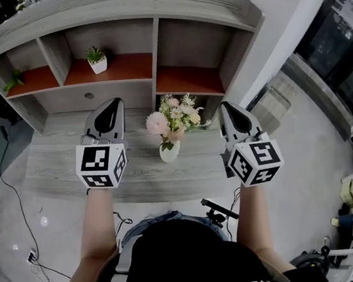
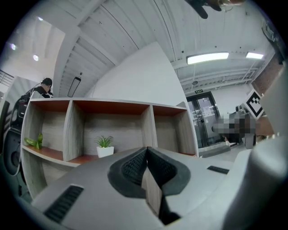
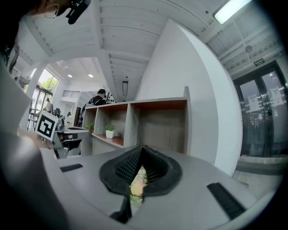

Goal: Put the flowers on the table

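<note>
A bunch of pink and cream flowers (image 1: 174, 119) stands upright in a small white vase (image 1: 169, 151) on the grey wooden table (image 1: 57, 167), just in front of the shelf unit. My left gripper (image 1: 116, 102) hovers to the left of the flowers, jaws shut and holding nothing. My right gripper (image 1: 224, 105) hovers to their right, also shut and holding nothing. Neither touches the flowers. In the right gripper view the flowers (image 3: 137, 180) show through the gap below the closed pads (image 3: 130, 164). The left gripper (image 2: 146, 148) points at the shelf compartments.
The grey shelf unit (image 1: 152, 5) with red-brown boards stands at the back of the table. A small potted plant (image 1: 96, 58) sits in one compartment and green leaves (image 1: 14, 81) in the leftmost. Cables (image 1: 19, 209) lie on the floor at left. A person (image 2: 42, 87) stands far behind.
</note>
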A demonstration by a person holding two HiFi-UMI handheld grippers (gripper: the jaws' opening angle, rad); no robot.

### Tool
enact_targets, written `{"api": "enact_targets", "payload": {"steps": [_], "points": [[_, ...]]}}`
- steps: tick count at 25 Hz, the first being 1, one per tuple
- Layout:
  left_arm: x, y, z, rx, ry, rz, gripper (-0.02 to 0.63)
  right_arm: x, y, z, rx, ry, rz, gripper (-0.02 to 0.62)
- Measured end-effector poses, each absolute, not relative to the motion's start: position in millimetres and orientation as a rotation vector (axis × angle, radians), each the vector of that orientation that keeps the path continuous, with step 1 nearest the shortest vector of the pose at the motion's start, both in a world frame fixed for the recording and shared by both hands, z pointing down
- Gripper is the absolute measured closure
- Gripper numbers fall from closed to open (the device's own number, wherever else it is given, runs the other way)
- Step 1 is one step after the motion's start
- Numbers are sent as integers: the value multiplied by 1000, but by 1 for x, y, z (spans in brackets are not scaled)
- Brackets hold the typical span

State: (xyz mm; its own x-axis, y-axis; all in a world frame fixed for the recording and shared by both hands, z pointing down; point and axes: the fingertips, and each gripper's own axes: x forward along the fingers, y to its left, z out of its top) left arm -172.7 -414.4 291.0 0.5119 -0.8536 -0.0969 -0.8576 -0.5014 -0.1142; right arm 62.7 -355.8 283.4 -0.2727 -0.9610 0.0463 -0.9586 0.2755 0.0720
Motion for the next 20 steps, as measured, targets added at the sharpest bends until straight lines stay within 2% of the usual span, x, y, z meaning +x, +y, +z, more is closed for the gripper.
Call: {"api": "enact_targets", "payload": {"steps": [20], "points": [[-168, -414, 259, -2540, 1465, 60, 595, 57, -353, 263, 1833, -2334, -276, 581]]}}
